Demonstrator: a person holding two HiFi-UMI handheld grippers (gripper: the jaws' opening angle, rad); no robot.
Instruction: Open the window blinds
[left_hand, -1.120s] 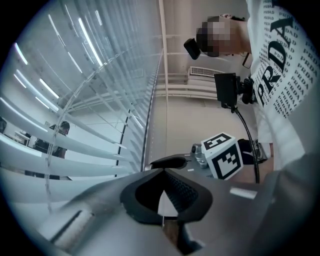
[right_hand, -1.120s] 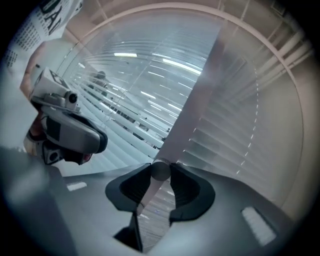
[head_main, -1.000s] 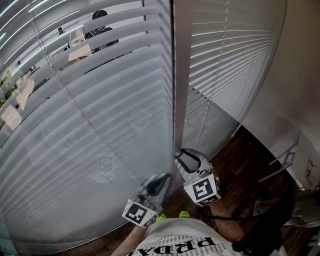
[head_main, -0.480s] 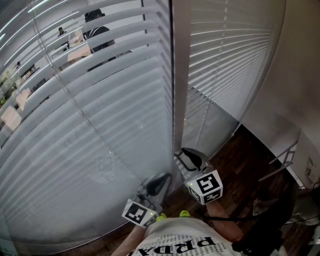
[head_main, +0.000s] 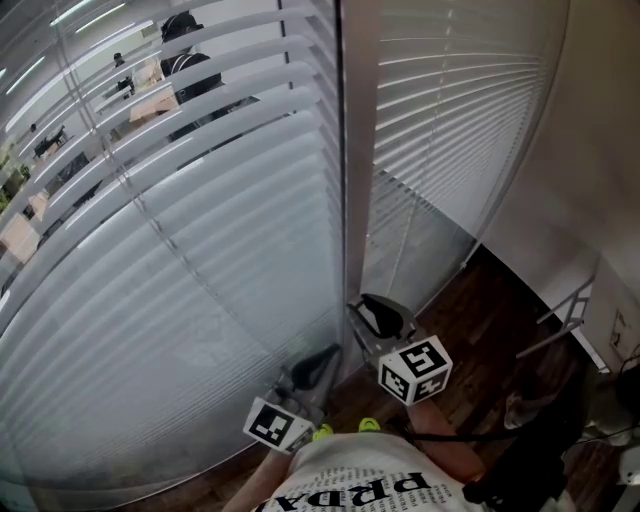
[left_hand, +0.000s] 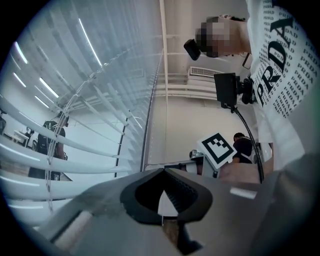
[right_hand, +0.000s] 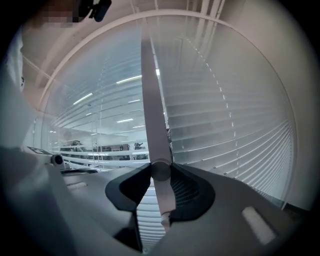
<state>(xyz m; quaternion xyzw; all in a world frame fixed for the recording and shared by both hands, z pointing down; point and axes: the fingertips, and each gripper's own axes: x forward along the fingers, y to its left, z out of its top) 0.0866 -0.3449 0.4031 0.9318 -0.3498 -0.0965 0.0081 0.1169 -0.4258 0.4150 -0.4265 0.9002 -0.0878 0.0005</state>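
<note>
White blind wand (right_hand: 150, 100) rises straight up through my right claw (right_hand: 161, 170), which clamps it; my empty left claw (left_hand: 163, 171) is closed beside.

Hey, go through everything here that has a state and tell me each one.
left blind: slats tilted, gaps showing through.
right blind: slats shut flat.
wand: clamped between jaws.
right claw: shut on wand.
left claw: shut, empty.
</note>
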